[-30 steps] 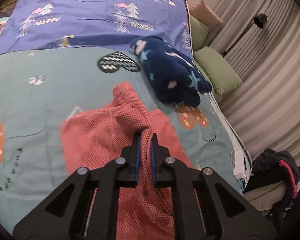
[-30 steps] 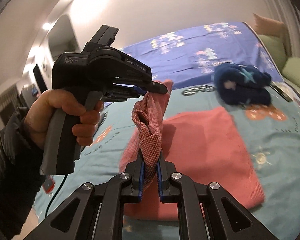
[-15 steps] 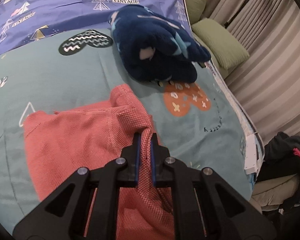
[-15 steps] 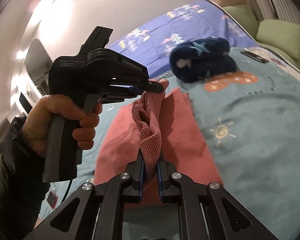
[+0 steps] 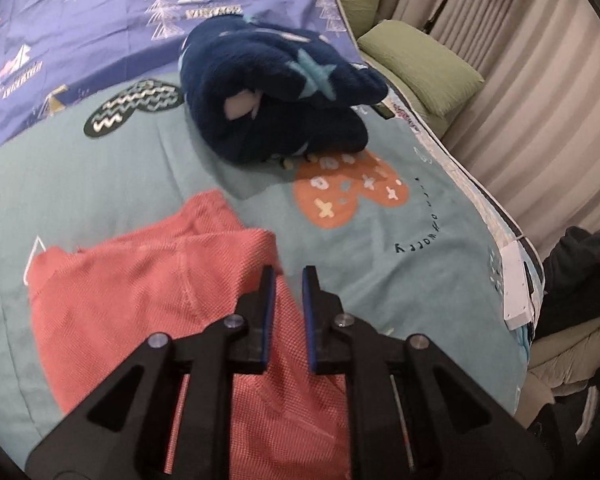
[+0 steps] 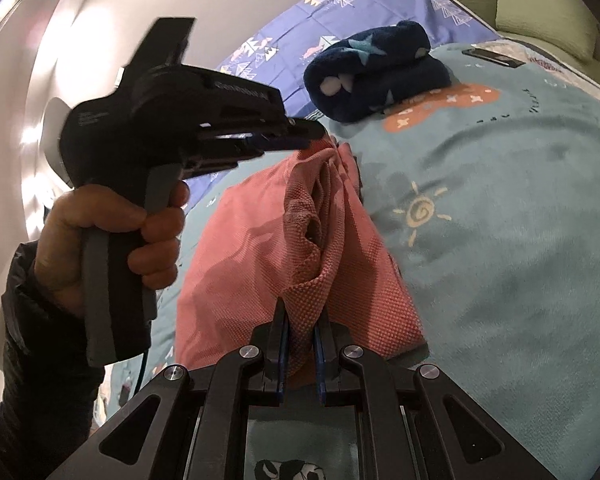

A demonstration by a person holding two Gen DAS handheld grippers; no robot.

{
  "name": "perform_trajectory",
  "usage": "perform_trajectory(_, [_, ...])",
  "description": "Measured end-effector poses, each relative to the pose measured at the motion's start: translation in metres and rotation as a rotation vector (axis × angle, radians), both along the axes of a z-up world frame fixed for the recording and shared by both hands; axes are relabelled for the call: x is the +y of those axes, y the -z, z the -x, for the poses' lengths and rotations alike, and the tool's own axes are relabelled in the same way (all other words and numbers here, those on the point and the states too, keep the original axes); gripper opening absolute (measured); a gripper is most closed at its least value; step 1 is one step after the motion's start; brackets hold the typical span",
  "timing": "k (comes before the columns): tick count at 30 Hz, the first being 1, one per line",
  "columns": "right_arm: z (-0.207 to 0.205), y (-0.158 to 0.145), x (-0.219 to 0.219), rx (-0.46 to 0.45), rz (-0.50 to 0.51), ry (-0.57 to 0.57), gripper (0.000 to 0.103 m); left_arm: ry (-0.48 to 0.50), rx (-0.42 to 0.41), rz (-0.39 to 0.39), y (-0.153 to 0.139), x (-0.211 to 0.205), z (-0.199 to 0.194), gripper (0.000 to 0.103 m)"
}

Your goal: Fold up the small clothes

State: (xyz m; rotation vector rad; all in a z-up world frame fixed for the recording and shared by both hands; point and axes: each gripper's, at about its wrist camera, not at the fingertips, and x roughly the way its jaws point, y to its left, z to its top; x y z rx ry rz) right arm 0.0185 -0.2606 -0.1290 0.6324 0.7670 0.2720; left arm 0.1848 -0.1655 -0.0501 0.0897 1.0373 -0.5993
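Note:
A coral-red knit garment (image 5: 148, 280) lies on the teal bedspread (image 5: 420, 264), folded over on itself. My left gripper (image 5: 288, 276) is open just above the garment's right edge, with nothing between the fingers. It also shows in the right wrist view (image 6: 312, 136), held in a hand at the far end of the fold. My right gripper (image 6: 302, 312) is shut on a raised bunch of the coral-red garment (image 6: 332, 240) at its near end.
A folded navy fleece with star prints (image 5: 276, 92) lies beyond the garment. A purple tree-print blanket (image 5: 100, 12) covers the far bed. Green cushions (image 5: 420, 64) and curtains (image 5: 540, 80) are at the right. Dark clothes (image 5: 580, 280) lie past the bed's right edge.
My left gripper has opened and let go of the garment's edge, which has dropped onto the bed. Both grippers have moved right toward the fleece. The right gripper still holds its bunch.

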Motion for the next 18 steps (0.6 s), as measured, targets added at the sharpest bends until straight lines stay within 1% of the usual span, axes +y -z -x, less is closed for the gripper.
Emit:
perform_trajectory(3, [0.000, 0.004, -0.004, 0.012, -0.017, 0.005, 0.010, 0.006, -0.021, 0.000, -0.007, 0.003, 0.005, 0.013])
perform_trajectory(7, [0.004, 0.005, -0.011, 0.013, -0.044, 0.020, 0.010, 0.012, -0.052, 0.004, -0.014, 0.015, 0.017, 0.023])
perform_trajectory(10, [0.006, 0.005, -0.015, 0.013, -0.055, 0.027, 0.010, 0.015, -0.065, 0.013, -0.017, 0.026, 0.031, 0.023])
perform_trajectory(12, [0.009, 0.006, -0.018, 0.022, -0.047, 0.038, 0.010, 0.027, -0.060, 0.029, -0.017, 0.038, 0.045, 0.026])
perform_trajectory(14, [0.013, 0.008, -0.025, 0.044, -0.038, 0.053, 0.013, 0.042, -0.060, 0.034, -0.016, 0.050, 0.061, 0.034])
perform_trajectory(16, [0.018, 0.007, -0.033, 0.055, -0.028, 0.063, 0.013, 0.049, -0.060, 0.032, -0.013, 0.065, 0.079, 0.039])
perform_trajectory(18, [0.022, 0.000, -0.036, 0.048, 0.028, 0.072, 0.013, 0.046, -0.042, 0.034, -0.006, 0.080, 0.095, 0.039])
